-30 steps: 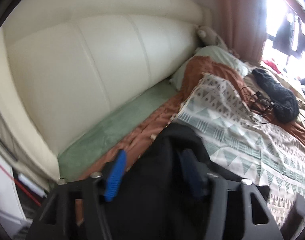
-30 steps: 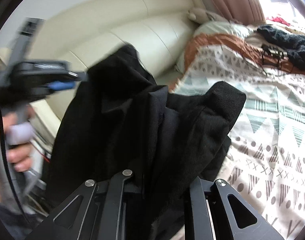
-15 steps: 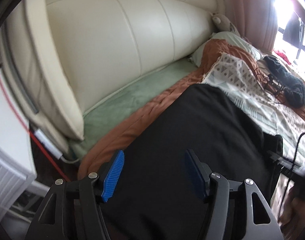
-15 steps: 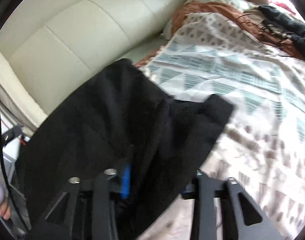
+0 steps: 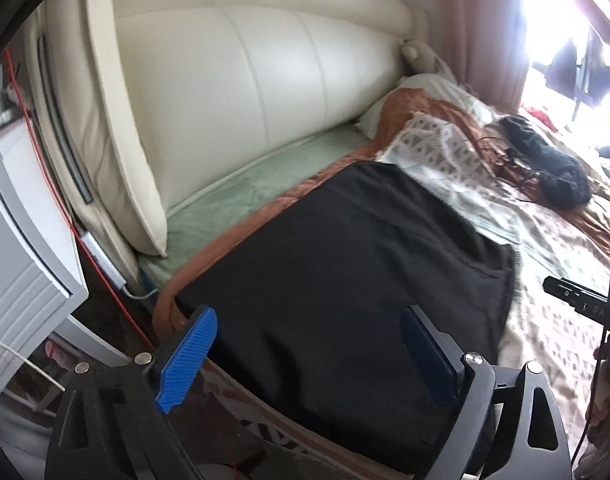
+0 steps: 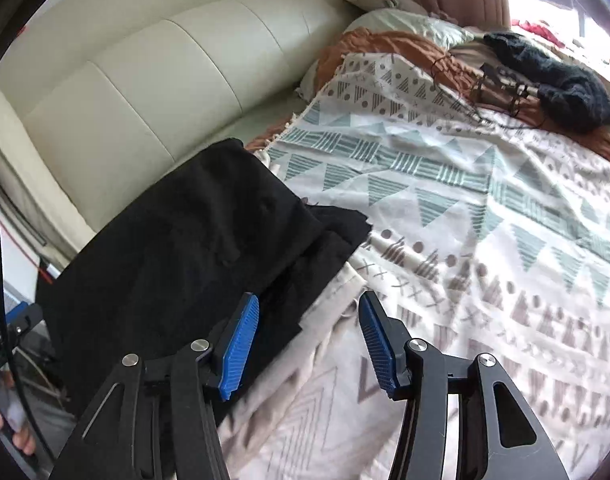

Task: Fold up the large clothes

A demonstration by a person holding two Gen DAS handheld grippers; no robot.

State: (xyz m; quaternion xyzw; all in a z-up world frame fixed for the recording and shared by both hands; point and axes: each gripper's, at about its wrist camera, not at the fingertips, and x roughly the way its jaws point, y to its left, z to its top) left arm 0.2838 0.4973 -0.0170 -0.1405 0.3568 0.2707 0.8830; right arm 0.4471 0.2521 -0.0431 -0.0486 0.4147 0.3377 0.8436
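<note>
Garment: the black garment (image 5: 345,280) is lying flat on the bed (image 6: 485,240), at the bed's near corner by the cream headboard (image 5: 265,80), partly covering the patterned blanket (image 6: 445,184) and the rust-coloured cover's edge (image 5: 241,236).
Long axis: it is running from the bed's near edge up toward the headboard side, as a broad dark slab; in the right wrist view a lower layer (image 6: 337,236) is sticking out past the top layer toward the middle of the bed.
Left tool: the left tool (image 5: 309,352) is opening wide over the near edge of the garment; the cloth is lying under and between the blue pads (image 5: 187,360), but they are not pressing on it.
Right tool: the right tool (image 6: 309,344) is also opening, with its left pad over the garment's near right edge and its right pad over bare blanket; nothing is being pinched.
Direction from tools: the garment is lying ahead of the left tool, and ahead and to the left of the right tool.
Nearer hand: the left is sitting squarely over the cloth; the right is only at its rim.
Likely next need: judging by the protruding layer, the right-side edge is looking like the one to be taken up, which favours the right tool.
</note>
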